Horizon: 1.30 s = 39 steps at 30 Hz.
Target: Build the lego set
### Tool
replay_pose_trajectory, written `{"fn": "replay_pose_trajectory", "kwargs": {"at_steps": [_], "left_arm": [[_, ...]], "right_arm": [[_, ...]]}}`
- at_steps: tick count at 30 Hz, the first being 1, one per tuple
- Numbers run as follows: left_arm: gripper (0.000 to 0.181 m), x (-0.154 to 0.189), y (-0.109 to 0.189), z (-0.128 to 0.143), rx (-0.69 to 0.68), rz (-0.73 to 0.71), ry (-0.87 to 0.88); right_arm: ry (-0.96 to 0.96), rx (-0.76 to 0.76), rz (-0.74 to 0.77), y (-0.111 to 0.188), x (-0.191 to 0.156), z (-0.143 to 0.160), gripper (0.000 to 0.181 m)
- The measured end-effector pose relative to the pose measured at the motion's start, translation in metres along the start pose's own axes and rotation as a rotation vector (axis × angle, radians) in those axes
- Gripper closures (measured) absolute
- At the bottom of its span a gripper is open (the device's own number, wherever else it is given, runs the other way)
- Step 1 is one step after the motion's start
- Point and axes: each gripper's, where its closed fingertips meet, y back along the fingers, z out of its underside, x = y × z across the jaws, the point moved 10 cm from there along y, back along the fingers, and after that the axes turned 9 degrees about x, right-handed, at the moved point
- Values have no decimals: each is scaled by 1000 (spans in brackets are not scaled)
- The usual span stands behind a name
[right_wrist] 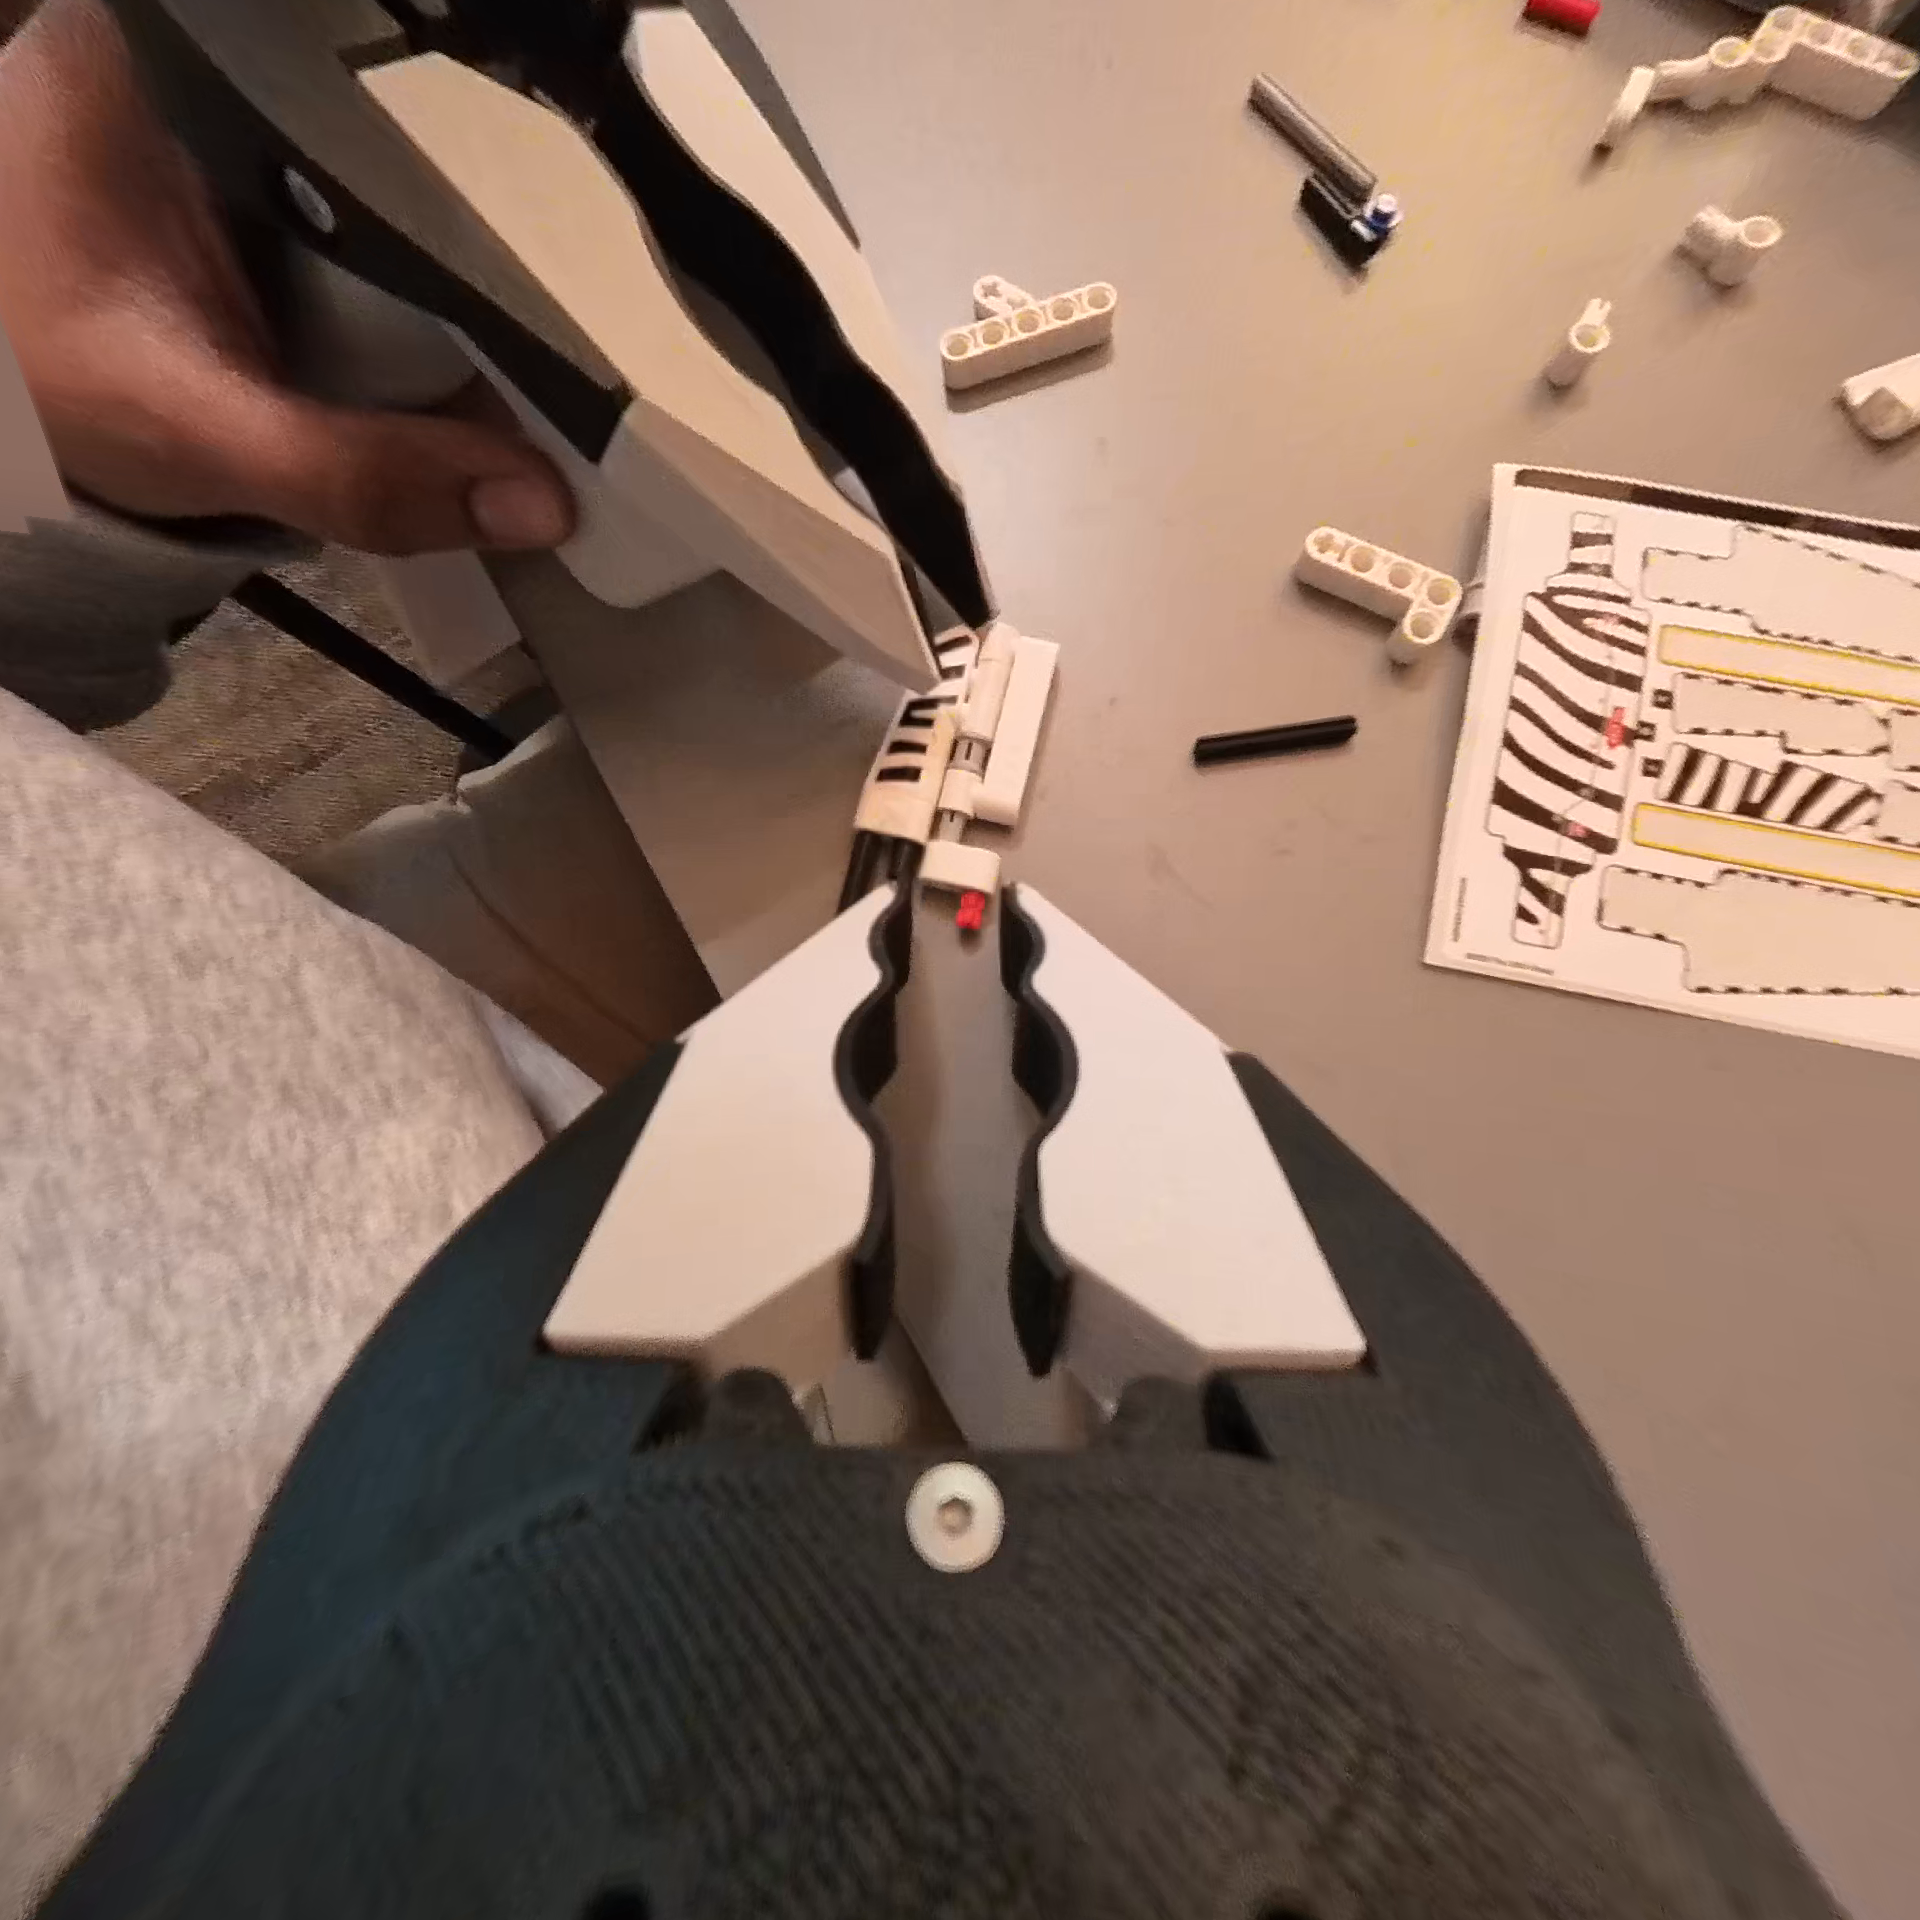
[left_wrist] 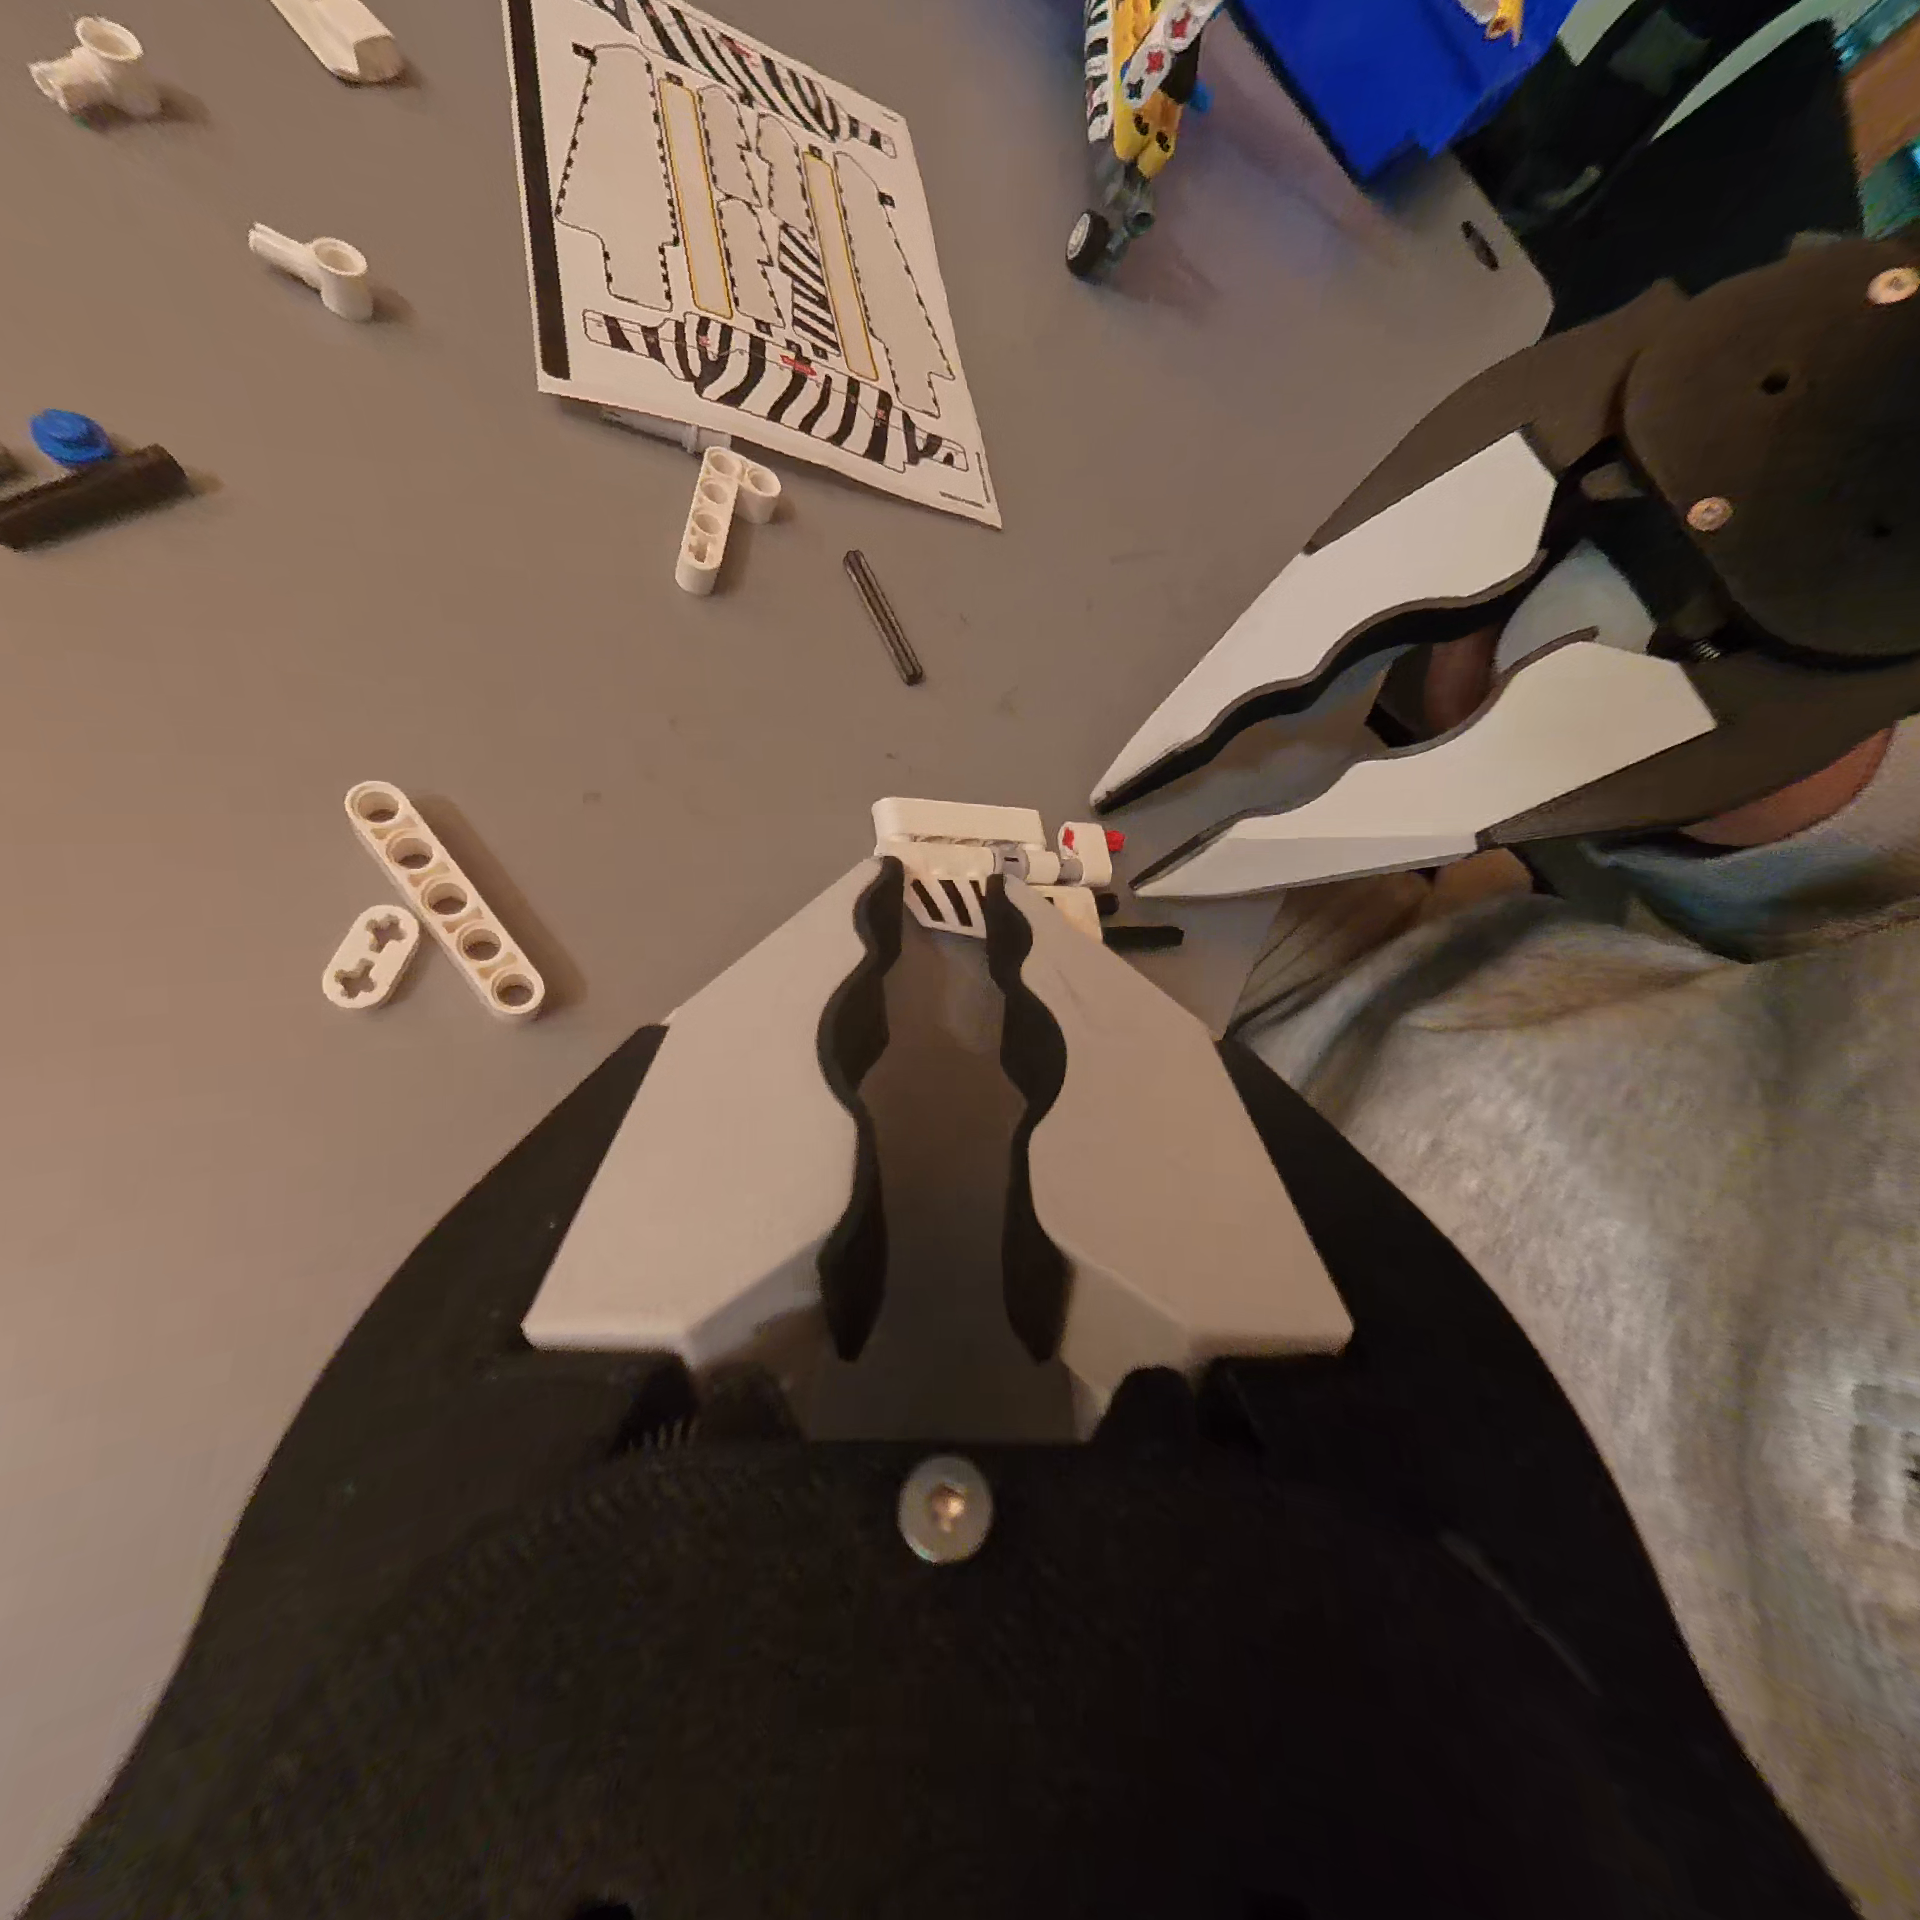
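I see my left gripper (left_wrist: 940, 883) clamped on the white zebra-striped assembly (left_wrist: 961, 899) right at the table's near edge (left_wrist: 1257, 935). My right gripper (right_wrist: 948, 914), at 3 o'clock of it, stands narrowly parted around its red pin (right_wrist: 970, 910). Bare grey tabletop lies toward 12, up to the black axle (left_wrist: 883, 615) and sticker sheet (left_wrist: 727, 249).

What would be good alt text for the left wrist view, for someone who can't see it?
The left gripper clamps a white, zebra-striped lego assembly at a grey table's edge, while the right gripper, jaws parted, approaches its red-tipped end. Loose white beams, a black axle and a sticker sheet lie beyond.
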Motion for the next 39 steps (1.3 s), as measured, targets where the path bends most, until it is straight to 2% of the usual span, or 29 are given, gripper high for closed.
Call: {"fn": "replay_pose_trajectory", "kwargs": {"at_steps": [13,23,27,35,39], "left_arm": [[169,-1,-1,0,-10,26,21],[171,5,-6,2,-15,67,26],[172,11,-8,4,-20,65,-10],[152,4,6,-2,54,61,-11],[145,-1,6,0,17,67,14]], "right_arm": [[22,7,-93,-5,10,3,168],[14,-48,66,-4,-2,0,168],[-39,-38,75,-5,-3,0,168],[-64,-41,74,-3,0,1,168],[-77,-35,61,-3,0,0,168]]}}
